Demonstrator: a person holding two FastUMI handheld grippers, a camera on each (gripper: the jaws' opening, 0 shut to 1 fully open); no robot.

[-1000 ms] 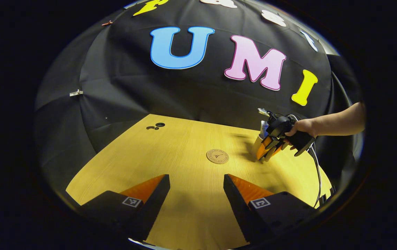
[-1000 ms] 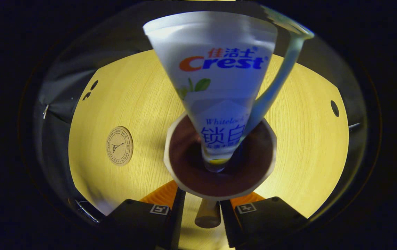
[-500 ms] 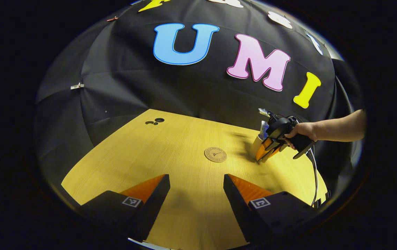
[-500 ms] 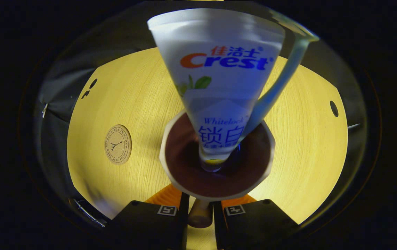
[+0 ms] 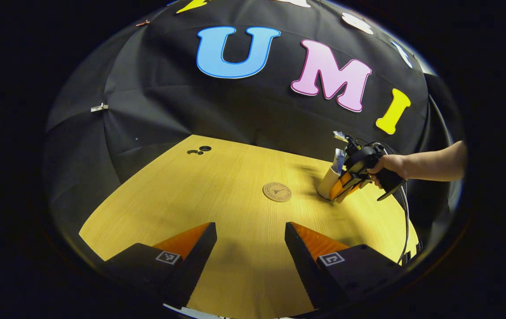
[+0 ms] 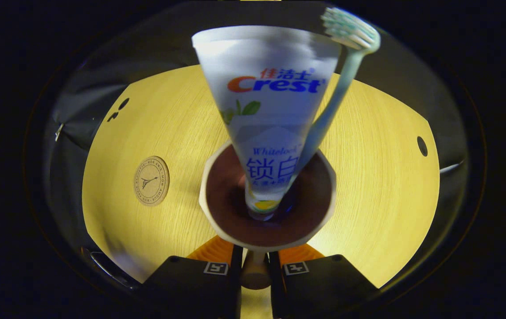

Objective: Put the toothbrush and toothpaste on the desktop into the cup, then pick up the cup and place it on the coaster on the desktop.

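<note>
A cream cup with a dark inside holds a white toothpaste tube and a pale green toothbrush, both standing in it. My right gripper is shut on the cup's handle. In the left gripper view the cup leans at the table's right, with the right gripper and a hand behind it. The round cork coaster lies just left of the cup, bare; the coaster sits left of the cup in the right gripper view too. My left gripper hangs open over the table's near side.
The yellow wooden table has small cable holes at its far left corner and another hole on the right. A cable trails from the right gripper over the table's right edge. The black cloth wall stands close behind.
The right gripper's fingers have closed tighter on the cup's handle. The cup has shifted slightly, bringing the toothbrush head into view. The left gripper stays open, barely moved.
</note>
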